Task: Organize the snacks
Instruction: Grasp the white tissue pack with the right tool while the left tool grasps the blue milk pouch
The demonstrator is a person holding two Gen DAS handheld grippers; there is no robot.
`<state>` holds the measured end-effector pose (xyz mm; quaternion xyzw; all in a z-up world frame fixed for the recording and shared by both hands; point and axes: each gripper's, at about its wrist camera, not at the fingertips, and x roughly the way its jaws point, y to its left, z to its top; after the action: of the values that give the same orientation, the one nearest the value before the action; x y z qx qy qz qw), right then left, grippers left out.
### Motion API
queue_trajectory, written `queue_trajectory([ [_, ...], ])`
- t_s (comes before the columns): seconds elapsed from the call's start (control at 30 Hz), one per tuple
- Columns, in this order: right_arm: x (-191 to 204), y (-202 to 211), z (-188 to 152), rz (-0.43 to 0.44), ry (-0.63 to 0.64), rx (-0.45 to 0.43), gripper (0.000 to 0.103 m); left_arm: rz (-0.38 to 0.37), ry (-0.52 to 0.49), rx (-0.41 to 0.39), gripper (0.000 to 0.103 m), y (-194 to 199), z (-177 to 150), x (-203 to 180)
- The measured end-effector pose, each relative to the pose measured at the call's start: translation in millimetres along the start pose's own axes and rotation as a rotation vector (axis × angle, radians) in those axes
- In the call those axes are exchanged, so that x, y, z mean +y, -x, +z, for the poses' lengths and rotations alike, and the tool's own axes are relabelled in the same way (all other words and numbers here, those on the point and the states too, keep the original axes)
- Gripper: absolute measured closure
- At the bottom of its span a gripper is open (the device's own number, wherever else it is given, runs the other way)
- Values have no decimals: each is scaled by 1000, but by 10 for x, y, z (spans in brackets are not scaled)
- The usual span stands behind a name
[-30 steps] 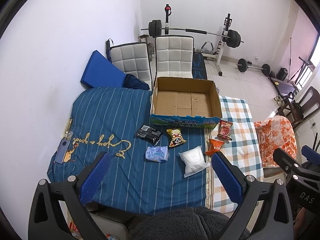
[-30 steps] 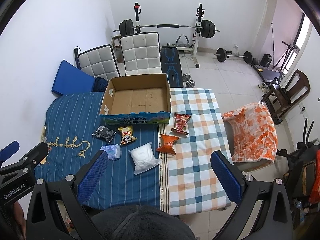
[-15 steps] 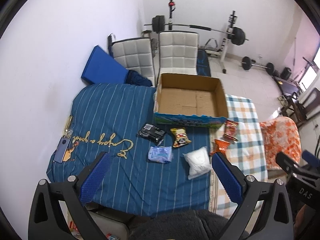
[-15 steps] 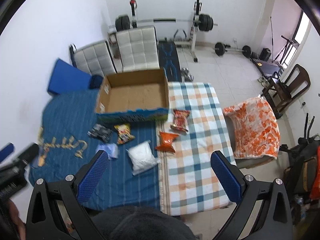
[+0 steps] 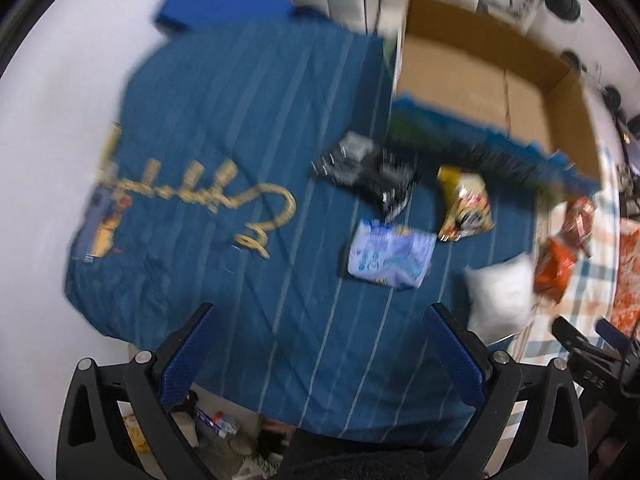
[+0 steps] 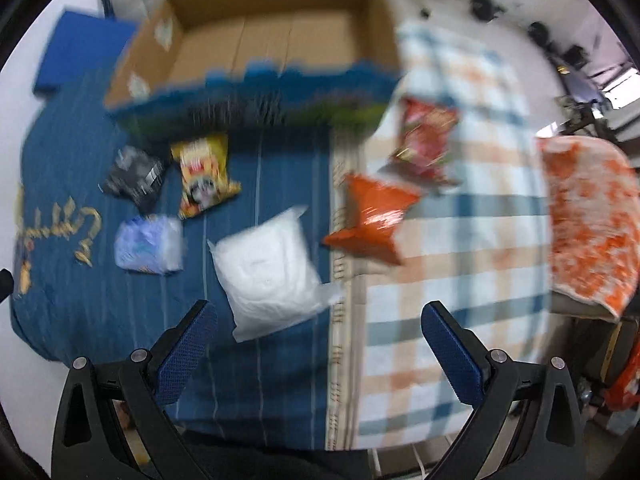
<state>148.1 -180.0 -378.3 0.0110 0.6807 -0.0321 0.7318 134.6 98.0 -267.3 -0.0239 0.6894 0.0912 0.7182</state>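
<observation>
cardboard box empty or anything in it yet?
Empty. The cardboard box shows only bare brown floor in both views; all six snack packs, such as the white bag, lie outside on the cloth.

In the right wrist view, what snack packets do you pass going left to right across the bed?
black packet → pale blue packet → yellow packet → white bag → orange packet → red packet

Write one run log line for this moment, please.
left claw: open | right claw: open | snacks: outside cardboard box | box: empty

No legible text; frames motion-blurred.
</observation>
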Motion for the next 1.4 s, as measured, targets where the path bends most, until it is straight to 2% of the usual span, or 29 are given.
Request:
queue_trajectory([
  [0.07,146,-418,79,-5,32,60,0,-4,-9,58,0,-343,94,-16],
  [0.13,266,-783,118,-8,52,126,0,-45,-14,115,0,-616,175,-31],
  [0.2,322,-994,140,-11,59,161,0,-104,-12,177,2,-832,255,-63],
  [0.3,371,-1223,132,24,54,211,0,-149,-39,228,2,-1059,379,-187],
  [0.43,381,-1469,119,40,37,248,0,-111,-87,271,2,-1382,514,-361],
  [0.63,412,-1816,37,15,30,278,0,-110,-136,306,2,-1746,543,-577],
  [0.7,435,-1921,-9,7,32,283,4,-103,-160,298,2,-1823,526,-655],
  [0.77,436,-2080,-14,-17,41,286,7,-116,-175,279,13,-1876,515,-699],
  [0.8,446,-2128,-41,-28,46,289,12,-120,-178,278,21,-1898,516,-722],
  [0.9,468,-2252,-146,-57,45,286,16,-108,-195,242,30,-1860,534,-749],
  [0.93,463,-2286,-179,-59,38,282,17,-160,-223,237,33,-1849,536,-793],
  [0.97,456,-2316,-218,-61,27,280,19,-162,-228,222,36,-1831,510,-786],
  [1.03,463,-2358,-314,-69,20,275,23,-165,-226,204,49,-1716,484,-745],
  [1.1,484,-2407,-386,-79,25,268,27,-164,-224,185,55,-1646,431,-703],
  [1.17,501,-2462,-483,-88,25,257,30,-148,-234,155,58,-1542,387,-688],
  [1.4,412,-2420,-891,-65,22,225,35,-191,-212,94,61,-1115,205,-595],
])
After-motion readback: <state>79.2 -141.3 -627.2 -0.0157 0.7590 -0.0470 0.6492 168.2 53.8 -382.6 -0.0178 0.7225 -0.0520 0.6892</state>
